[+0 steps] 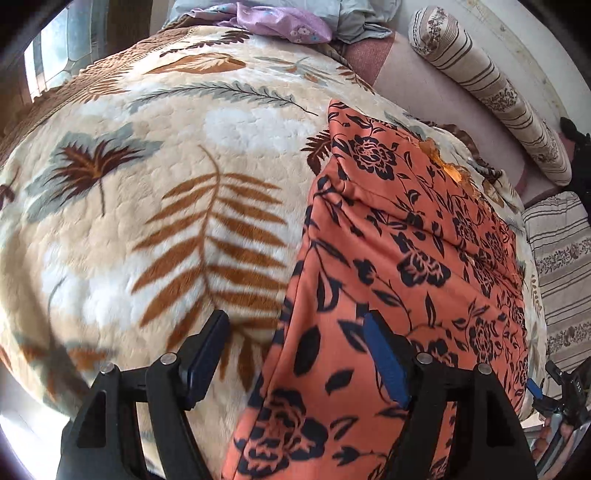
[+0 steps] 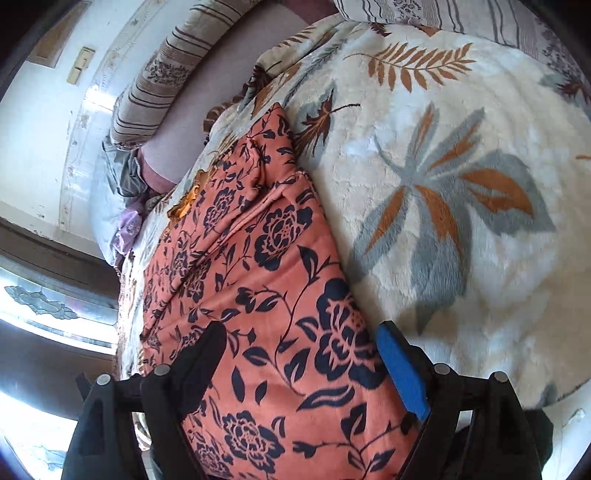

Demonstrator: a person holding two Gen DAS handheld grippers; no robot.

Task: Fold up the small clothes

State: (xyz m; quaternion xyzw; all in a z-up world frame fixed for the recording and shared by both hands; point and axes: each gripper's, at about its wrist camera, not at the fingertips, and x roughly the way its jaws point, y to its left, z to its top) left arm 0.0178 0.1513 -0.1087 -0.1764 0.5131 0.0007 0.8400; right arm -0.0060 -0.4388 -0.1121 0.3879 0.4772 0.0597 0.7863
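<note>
An orange garment with a dark floral print (image 1: 399, 251) lies folded lengthwise on a cream leaf-patterned blanket (image 1: 155, 206). It also shows in the right wrist view (image 2: 266, 280). My left gripper (image 1: 295, 332) is open above the garment's left edge, one finger over the blanket and the other over the cloth. My right gripper (image 2: 301, 341) is open above the garment's near end and holds nothing. The right gripper shows at the lower right edge of the left wrist view (image 1: 554, 391).
A striped bolster pillow (image 1: 491, 85) lies along the wall side of the bed. A pile of lilac and grey clothes (image 1: 295, 18) sits at the far end. A striped cover (image 1: 565, 266) lies beside the blanket.
</note>
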